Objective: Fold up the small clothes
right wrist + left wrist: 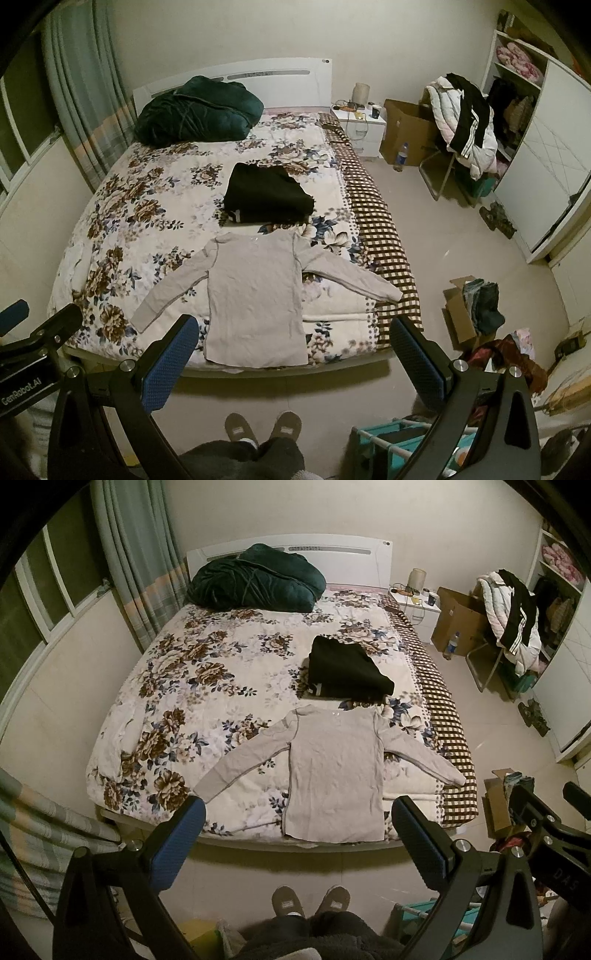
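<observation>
1. At the foot of the bed [122, 734], close to the near edge, a grey long-sleeved shirt [334, 775] lies spread flat, neck toward the headboard and hem toward the person, with both sleeves angled out and down to the sides.

2. Its long axis runs from hem to collar, straight away from both grippers, so the sleeves cross that line left and right.

3. The left gripper [299, 843] is held high above the floor just short of the bed, its blue-padded fingers [173, 845] spread wide and holding nothing; the shirt's hem sits between them in the left wrist view.

4. The right gripper [291, 363] is likewise spread wide and empty, at about the same height and set-back; in its view the shirt body lies a little left of centre.

5. Judging by that, the left gripper is the nearer one to the left sleeve cuff [207, 788], and the right gripper to the right sleeve cuff [391, 293], which reaches out over the checked blanket [384, 240] at the bed's side.

6. A black garment [347, 674] already lies folded just beyond the collar, apart from the shirt or barely touching it; I cannot tell which.

7. The next move likely calls for each gripper to come down and forward onto its own sleeve, folding inward across the long axis.
</observation>
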The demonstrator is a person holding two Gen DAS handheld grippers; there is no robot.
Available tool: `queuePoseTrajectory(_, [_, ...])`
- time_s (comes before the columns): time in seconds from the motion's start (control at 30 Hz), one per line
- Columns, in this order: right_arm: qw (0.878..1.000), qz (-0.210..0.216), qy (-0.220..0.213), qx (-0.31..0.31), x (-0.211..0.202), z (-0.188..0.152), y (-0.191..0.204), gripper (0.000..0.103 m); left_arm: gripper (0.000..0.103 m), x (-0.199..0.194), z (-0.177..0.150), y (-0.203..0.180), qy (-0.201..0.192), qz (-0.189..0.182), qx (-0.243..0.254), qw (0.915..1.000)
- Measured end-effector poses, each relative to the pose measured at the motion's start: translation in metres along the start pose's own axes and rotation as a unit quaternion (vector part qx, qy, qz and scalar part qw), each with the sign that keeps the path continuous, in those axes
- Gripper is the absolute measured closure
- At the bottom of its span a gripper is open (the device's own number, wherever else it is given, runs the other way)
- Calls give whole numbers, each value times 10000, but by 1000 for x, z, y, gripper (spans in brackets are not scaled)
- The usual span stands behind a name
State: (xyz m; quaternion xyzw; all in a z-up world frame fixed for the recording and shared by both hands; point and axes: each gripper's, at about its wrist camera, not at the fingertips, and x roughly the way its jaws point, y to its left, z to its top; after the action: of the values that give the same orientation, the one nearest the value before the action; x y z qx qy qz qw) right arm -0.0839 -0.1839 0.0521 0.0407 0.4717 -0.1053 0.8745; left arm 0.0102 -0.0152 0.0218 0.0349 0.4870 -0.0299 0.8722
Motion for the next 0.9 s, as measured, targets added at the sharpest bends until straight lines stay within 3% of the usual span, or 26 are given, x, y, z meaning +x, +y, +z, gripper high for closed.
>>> queuePoseTrajectory(0.13, [9997,21,49,256,8,15,-3,0,0,17,17,-7,-110,2,50,9999])
queuePoseTrajectory(0.23, [9971,45,157,746,41,25,-21,0,0,42,32,-11,-208,-14,75,9998])
queuePoseTrajectory(0.37, [9883,-77,339,1483,120,17,-60,0,0,95,40,-12,-189,106,149,9997])
queuePoseTrajectory(0.53, [9701,-202,775,2293,234,7,-125,0,0,187,57,-41,241,348,159,9990])
queuePoseTrajectory(0.63, [9471,-80,1035,3036,319,-5,-182,0,0,252,60,-62,578,567,151,9966])
queuePoseTrajectory(0.77, [9018,117,1070,4185,440,-39,-275,0,0,335,56,-87,942,766,-17,9926])
queuePoseTrajectory(0.9, [8539,-67,911,5123,535,-81,-353,0,0,429,46,-114,1460,811,-111,9859])
